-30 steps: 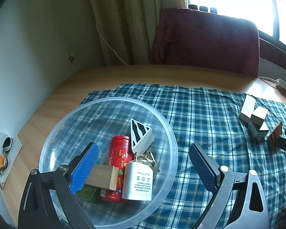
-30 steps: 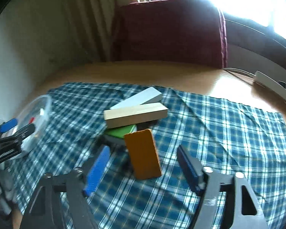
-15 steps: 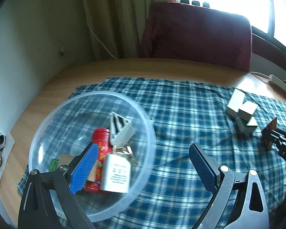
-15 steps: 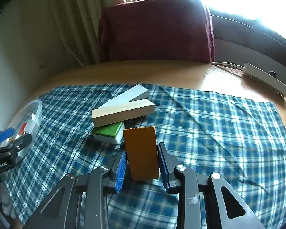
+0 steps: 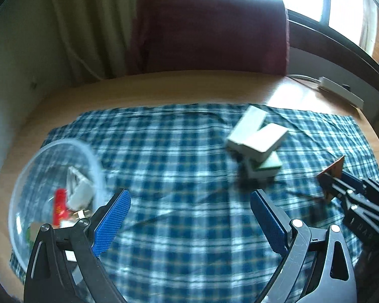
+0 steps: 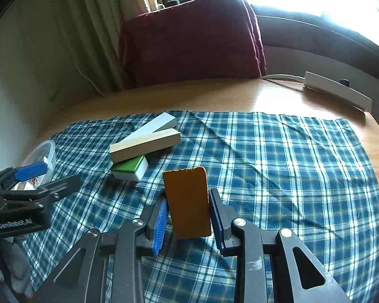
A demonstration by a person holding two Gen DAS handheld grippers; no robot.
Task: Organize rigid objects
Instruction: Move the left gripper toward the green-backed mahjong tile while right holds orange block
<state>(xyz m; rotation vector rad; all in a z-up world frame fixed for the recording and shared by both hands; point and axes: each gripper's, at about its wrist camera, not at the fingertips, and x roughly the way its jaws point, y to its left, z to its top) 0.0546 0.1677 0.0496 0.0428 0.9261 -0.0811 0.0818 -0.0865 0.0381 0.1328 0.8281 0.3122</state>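
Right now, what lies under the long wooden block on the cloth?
The wooden block rests across a green-topped white block and leans against a grey block behind it. Anything else beneath it is covered.

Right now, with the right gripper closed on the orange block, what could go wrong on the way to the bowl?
1. The right gripper pinches only the lower part of the orange block, which tilts slightly; it may pivot or slip out.
2. The stacked blocks lie between it and the clear bowl; a low carry could topple them.
3. The open left gripper is near the bowl and could obstruct the drop.
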